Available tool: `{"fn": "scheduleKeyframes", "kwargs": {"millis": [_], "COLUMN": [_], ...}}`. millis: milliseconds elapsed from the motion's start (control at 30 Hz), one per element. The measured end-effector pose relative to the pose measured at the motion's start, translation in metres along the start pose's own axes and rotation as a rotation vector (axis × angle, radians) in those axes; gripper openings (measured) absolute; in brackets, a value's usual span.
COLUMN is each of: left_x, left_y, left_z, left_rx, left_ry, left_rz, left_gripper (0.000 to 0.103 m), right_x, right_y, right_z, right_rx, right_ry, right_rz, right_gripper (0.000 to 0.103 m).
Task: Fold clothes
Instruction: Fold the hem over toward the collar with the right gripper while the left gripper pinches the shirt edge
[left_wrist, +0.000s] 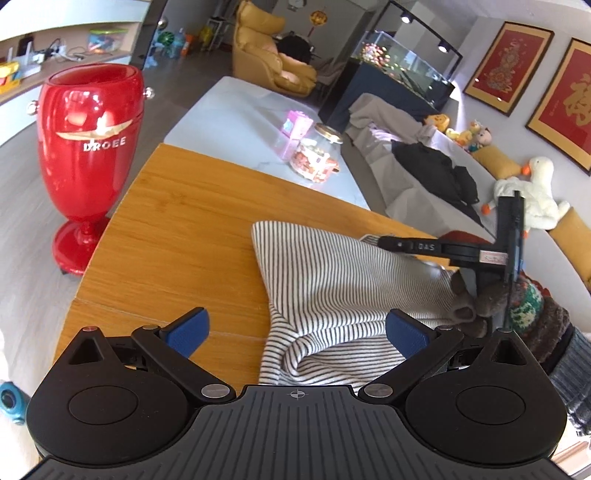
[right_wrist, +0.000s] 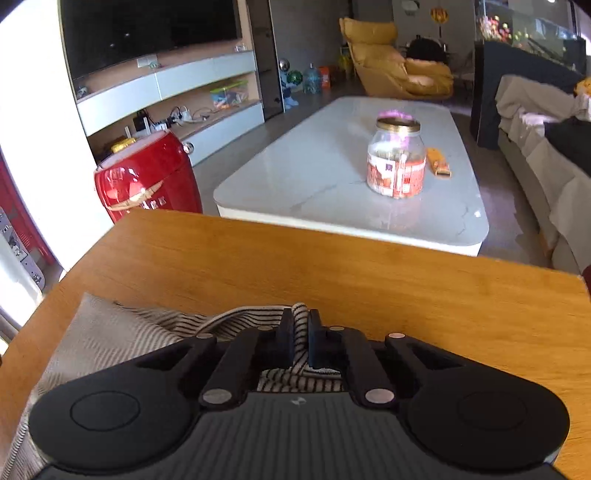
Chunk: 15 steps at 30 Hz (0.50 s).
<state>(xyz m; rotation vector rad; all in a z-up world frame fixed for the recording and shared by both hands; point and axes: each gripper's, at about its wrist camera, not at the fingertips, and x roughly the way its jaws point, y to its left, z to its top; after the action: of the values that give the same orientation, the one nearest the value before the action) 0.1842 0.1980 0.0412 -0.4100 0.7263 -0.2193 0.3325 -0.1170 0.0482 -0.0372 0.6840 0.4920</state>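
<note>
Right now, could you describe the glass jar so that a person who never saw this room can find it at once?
Beyond the wooden table stands a long white marble coffee table. The glass jar stands upright toward that table's sofa side. It has a gold lid and a red and white label, and it is taller than the flat orange packet lying beside it.
</note>
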Motion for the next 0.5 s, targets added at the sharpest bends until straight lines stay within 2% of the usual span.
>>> {"fn": "scheduleKeyframes", "kwargs": {"millis": [100,167,233,367,500], "left_x": [-0.006,-0.011,-0.014,-0.014,-0.003], "left_y": [0.004,0.002,-0.003,-0.026,-0.053], "left_z": [0.011,0.020,0.030,0.044,0.036], "left_rx": [-0.033,-0.043,-0.046,-0.001,0.084], "left_ry": [-0.037,-0.068,-0.095,-0.121,-0.073], "left_rz": [-0.015,-0.049,-0.085,-0.141,-0.177], "left_gripper": [0.103,0.103,0.103,0.103,0.103], "right_x": [-0.075,-0.115,-0.143,-0.158,-0.157], "right_y": [0.010,0.021,0.030,0.041,0.047], "right_z": [0.005,-0.005,-0.027,-0.089,-0.135], "right_rx": [0.007,-0.019,-0.026,0.017,0.045], "right_ry": [-0.090,-0.098,-0.067,0.073,0.150], "right_rz": [0.113,0.160,0.206,0.258,0.257], "right_gripper": [0.005,0.005,0.005,0.005,0.006]}}
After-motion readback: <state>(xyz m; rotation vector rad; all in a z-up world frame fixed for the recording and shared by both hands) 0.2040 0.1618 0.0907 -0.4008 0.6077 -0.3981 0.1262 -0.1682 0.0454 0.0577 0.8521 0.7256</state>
